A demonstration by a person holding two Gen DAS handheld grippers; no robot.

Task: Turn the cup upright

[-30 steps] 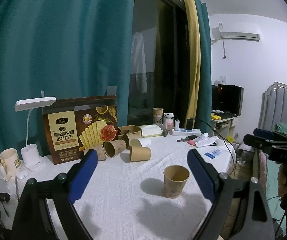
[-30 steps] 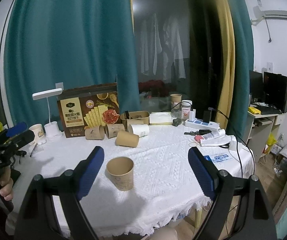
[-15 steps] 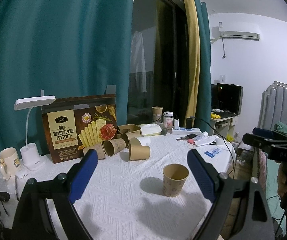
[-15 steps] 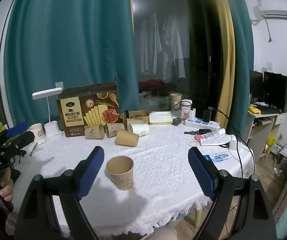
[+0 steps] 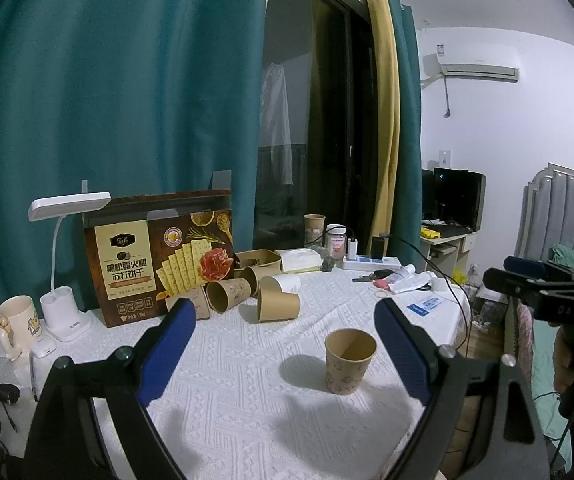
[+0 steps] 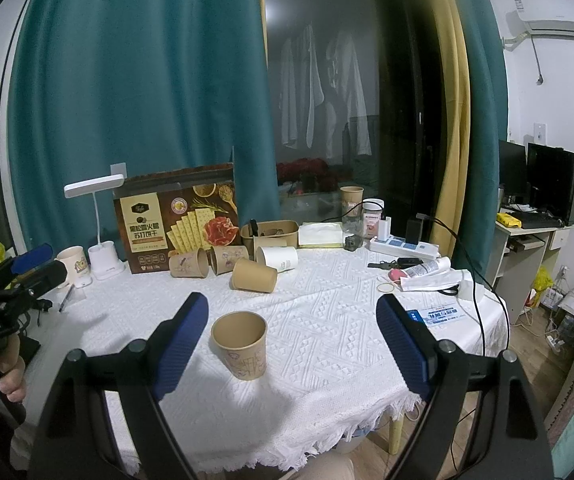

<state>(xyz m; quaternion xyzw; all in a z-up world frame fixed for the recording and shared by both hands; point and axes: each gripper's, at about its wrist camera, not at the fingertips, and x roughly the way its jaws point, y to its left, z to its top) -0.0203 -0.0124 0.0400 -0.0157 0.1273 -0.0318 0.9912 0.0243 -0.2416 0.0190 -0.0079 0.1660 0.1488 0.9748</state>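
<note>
A brown paper cup stands upright, mouth up, on the white tablecloth; it also shows in the right wrist view. My left gripper is open and empty, held back from the cup, which sits toward its right finger. My right gripper is open and empty, with the cup near its left finger. Each gripper appears at the edge of the other's view. Several more paper cups lie on their sides further back.
A cracker box, a white desk lamp and a mug stand at the back left. A power strip, jars, keys and papers lie at the back right. The fringed table edge is near me.
Almost nothing has changed. Both grippers stay open and the cup stays upright in the same spot; the left view drifts very slightly.
</note>
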